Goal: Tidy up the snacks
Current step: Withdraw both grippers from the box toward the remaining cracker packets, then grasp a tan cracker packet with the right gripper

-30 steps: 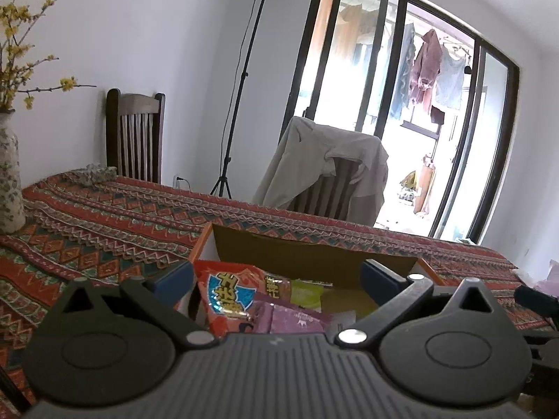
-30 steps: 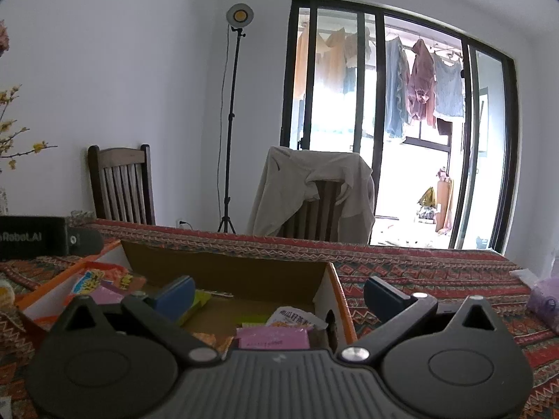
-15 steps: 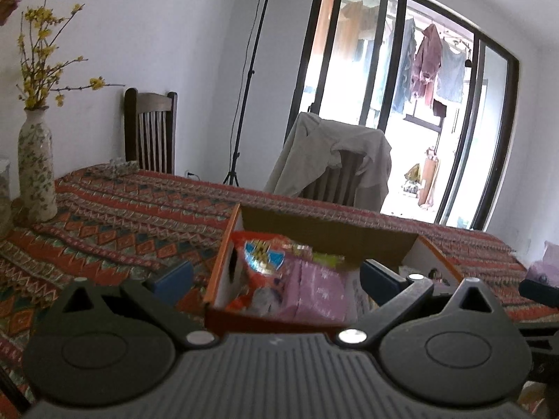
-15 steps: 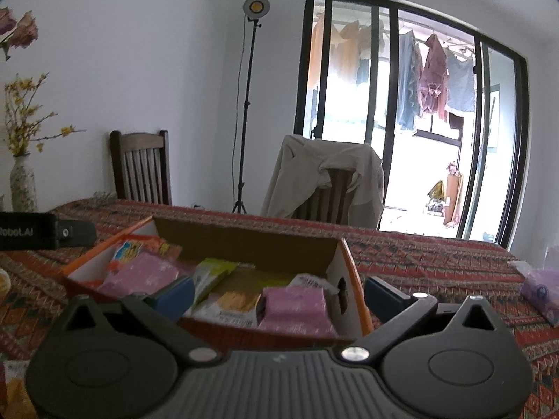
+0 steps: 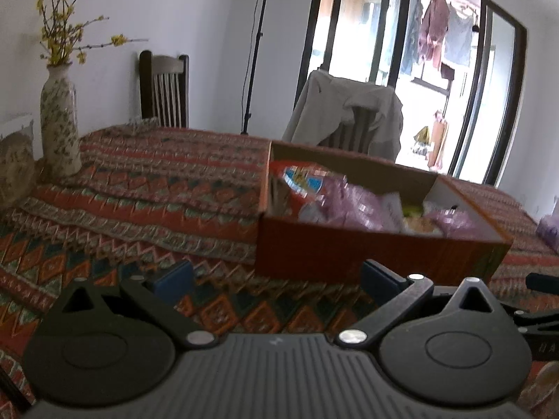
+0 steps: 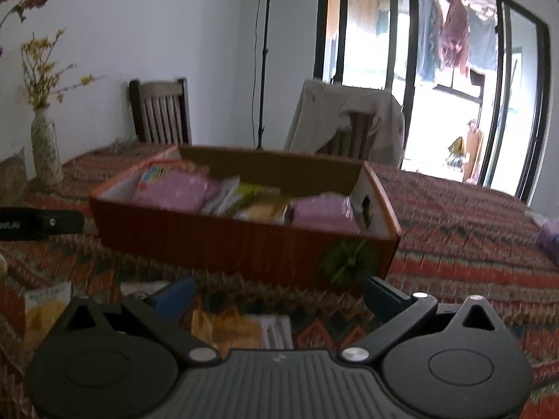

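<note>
Both grippers agape before box (image 6: 223, 244)

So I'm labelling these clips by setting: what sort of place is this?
Most likely a home dining room: a patterned red tablecloth, a dark wooden slat-back chair, and laundry hanging outside glass doors.

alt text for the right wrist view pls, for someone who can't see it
An open orange box of snack packets, pink and green among them, sits on a patterned tablecloth ahead of the open, empty right tongs. Yellow packets lie on the cloth just before the tongs.
</note>
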